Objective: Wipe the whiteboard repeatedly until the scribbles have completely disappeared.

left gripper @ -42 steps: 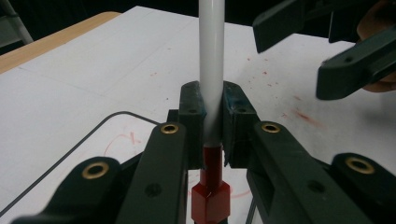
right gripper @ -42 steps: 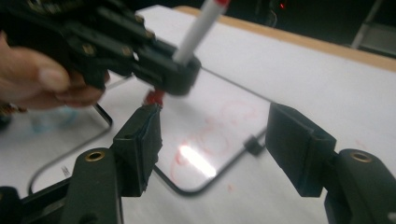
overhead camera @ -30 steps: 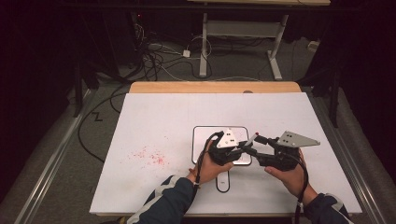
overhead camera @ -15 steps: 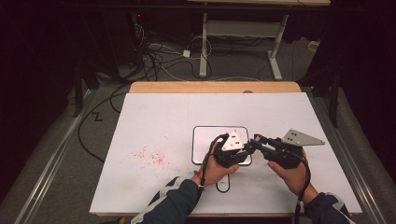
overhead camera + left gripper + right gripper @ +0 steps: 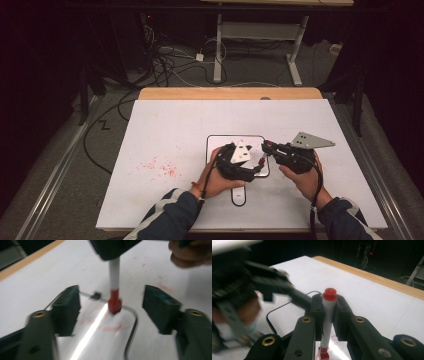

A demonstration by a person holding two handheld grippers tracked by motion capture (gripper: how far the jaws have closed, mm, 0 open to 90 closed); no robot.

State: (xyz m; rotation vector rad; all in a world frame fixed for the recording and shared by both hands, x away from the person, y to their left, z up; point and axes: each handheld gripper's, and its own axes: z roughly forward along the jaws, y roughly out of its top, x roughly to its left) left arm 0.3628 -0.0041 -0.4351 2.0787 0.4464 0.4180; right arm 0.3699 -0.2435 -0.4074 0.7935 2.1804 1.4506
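Observation:
A white marker [image 5: 327,322] with a red cap and a red tip [image 5: 115,304] stands upright over a small black-rimmed whiteboard [image 5: 220,142]. My right gripper [image 5: 329,307] is shut on the marker's shaft; its jaws have just been closing with the marker between them. In the high view this gripper [image 5: 266,146] reaches in from the right. My left gripper [image 5: 113,306] is open, with its pads wide on either side of the red tip and not touching it; its jaws have just been opening. From above, the left gripper [image 5: 256,167] lies over the board's right part.
The board's black rim [image 5: 131,322] curves under the left jaws, with faint red strokes [image 5: 111,328] on it. Red smudges [image 5: 160,167] mark the white table sheet at the left. A wooden table edge [image 5: 230,93] runs along the far side, with cables [image 5: 170,60] on the floor behind it.
The left hand has drawn slightly left, away from the right gripper. The right hand has stayed in place.

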